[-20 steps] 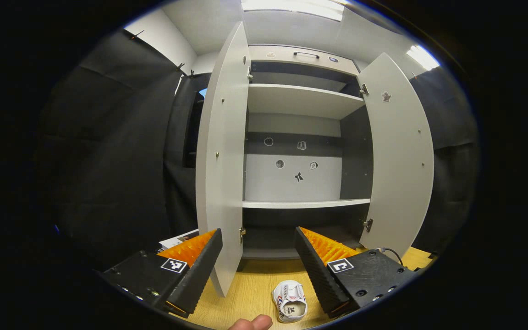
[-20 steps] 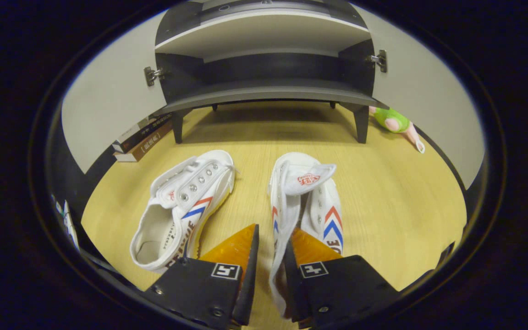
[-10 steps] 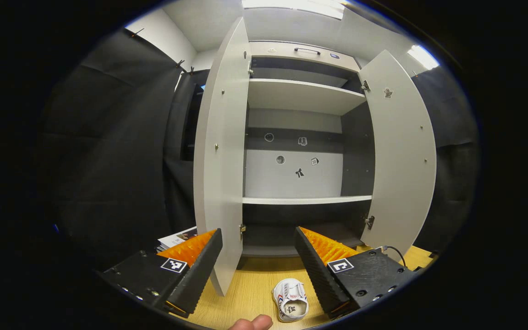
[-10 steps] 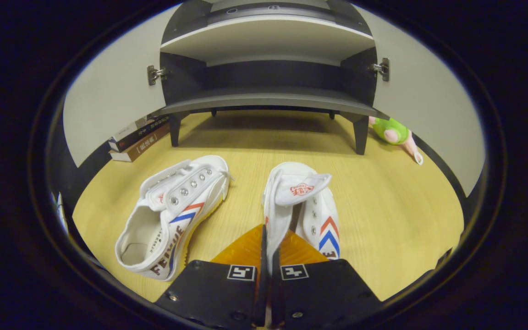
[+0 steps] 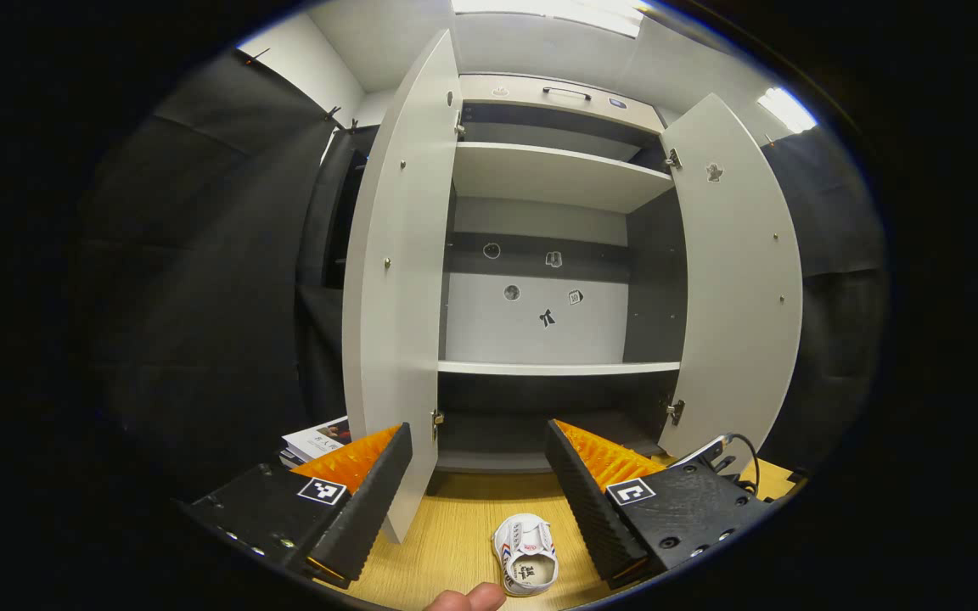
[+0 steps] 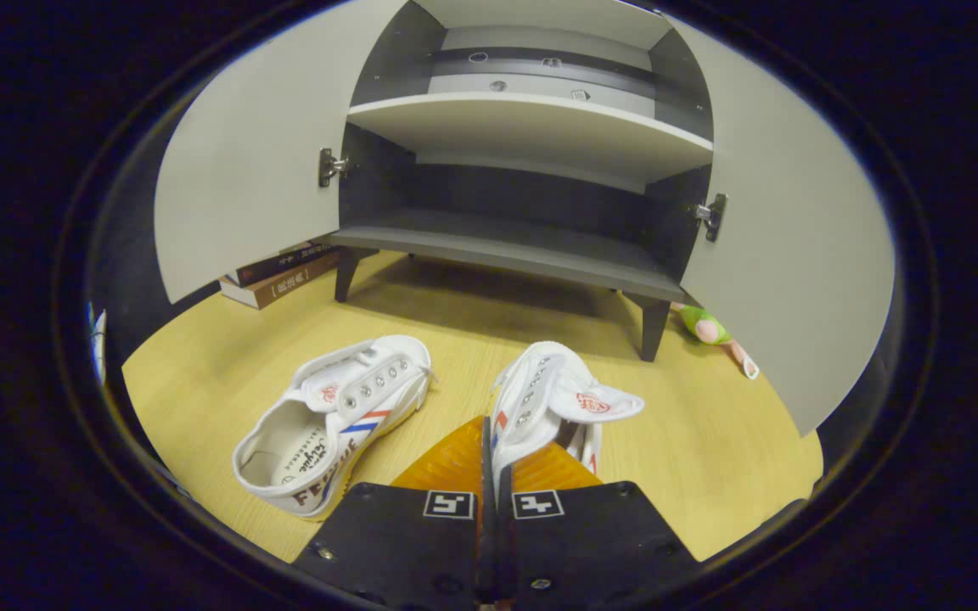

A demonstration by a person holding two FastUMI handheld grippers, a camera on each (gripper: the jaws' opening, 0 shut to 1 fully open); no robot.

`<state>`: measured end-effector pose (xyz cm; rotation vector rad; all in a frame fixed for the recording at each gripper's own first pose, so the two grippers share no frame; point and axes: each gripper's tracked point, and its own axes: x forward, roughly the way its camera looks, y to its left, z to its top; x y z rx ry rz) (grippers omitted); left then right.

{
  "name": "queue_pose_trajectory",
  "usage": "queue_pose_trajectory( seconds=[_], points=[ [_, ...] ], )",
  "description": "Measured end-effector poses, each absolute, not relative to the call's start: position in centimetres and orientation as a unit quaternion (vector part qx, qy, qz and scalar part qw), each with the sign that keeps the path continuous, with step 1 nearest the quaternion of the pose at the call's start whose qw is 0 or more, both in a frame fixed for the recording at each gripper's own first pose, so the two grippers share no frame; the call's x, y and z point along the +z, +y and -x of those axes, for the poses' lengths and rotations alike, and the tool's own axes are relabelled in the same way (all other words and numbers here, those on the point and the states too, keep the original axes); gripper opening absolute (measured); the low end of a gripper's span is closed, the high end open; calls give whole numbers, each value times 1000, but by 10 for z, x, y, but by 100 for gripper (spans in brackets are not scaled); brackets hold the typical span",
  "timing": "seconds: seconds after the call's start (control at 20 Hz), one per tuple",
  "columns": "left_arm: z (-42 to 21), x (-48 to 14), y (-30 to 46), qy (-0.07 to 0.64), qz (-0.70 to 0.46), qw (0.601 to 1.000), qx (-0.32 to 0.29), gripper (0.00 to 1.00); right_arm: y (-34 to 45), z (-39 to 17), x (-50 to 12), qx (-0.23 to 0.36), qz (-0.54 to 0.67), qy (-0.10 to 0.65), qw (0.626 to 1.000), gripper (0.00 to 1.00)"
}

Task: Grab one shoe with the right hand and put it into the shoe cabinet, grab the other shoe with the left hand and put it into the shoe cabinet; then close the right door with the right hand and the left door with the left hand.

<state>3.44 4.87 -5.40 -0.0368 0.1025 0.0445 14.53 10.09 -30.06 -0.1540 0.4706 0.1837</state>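
On the wooden floor (image 6: 710,441) before the open shoe cabinet (image 6: 506,246), the right hand-held gripper (image 6: 490,450) pinches one shoe (image 6: 540,390); the other shoe (image 6: 328,416) lies beside it. The left gripper view looks higher up the shelves (image 5: 557,174), its left hand-held gripper (image 5: 479,475) spread wide.

Wooden floor (image 6: 710,441) carries the shoe cabinet (image 6: 506,246) at twelve o'clock; books (image 6: 281,276) at ten; one white shoe (image 6: 332,420) at seven; plush toy (image 6: 710,331) at two.
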Motion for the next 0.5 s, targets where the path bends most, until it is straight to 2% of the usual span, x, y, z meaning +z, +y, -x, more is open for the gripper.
queue_pose_trajectory(
  seconds=[0.5],
  points=[
    [-31, -39, 35, 29, 18, 999, 14, 95, 99, -142, -156, 112, 97, 145, 978, 4]
  ],
)
